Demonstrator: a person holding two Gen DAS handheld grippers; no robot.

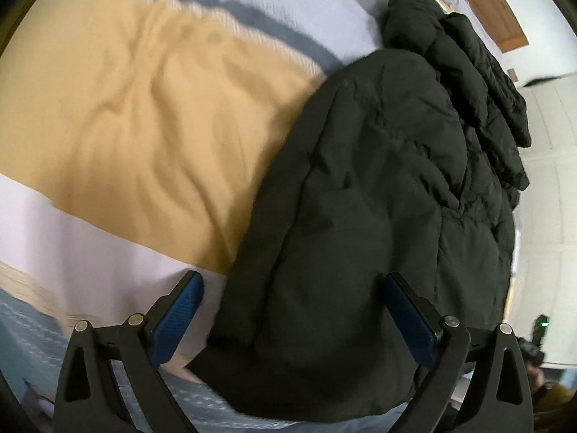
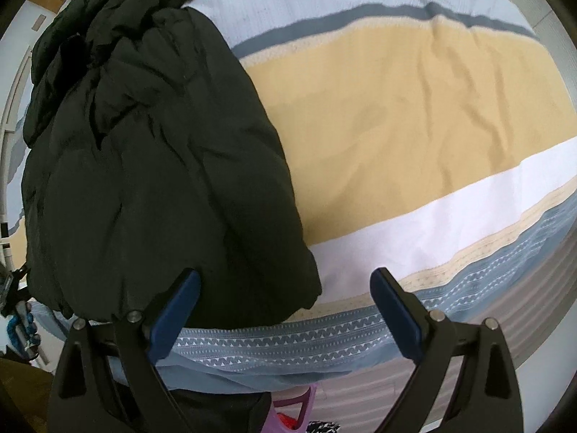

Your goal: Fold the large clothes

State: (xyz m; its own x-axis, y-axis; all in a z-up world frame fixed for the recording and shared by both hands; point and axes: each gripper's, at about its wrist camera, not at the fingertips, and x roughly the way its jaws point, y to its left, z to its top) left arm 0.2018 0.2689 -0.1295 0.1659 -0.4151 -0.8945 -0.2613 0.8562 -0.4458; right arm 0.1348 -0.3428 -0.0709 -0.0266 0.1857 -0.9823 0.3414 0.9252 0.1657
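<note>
No readable writing or labels anywhere. Black puffer jacket lies on the bed, folded lengthwise into a long bundle, near end at the bed edge, far end bunched up toward the top. Bedspread is striped: yellow band, white band, grey-blue patterned border along the near edge. Jacket covers part of the yellow and white bands.

Left gripper: jaws wide open, holding nothing, blue pads either side of the jacket's near end, hovering over it; contact can't be told. Left view is motion-blurred.

Right gripper: jaws wide open, empty, over the bed edge just beside the jacket's corner.

Wooden headboard past the jacket's far end. Something purple below the bed edge, unclear.
</note>
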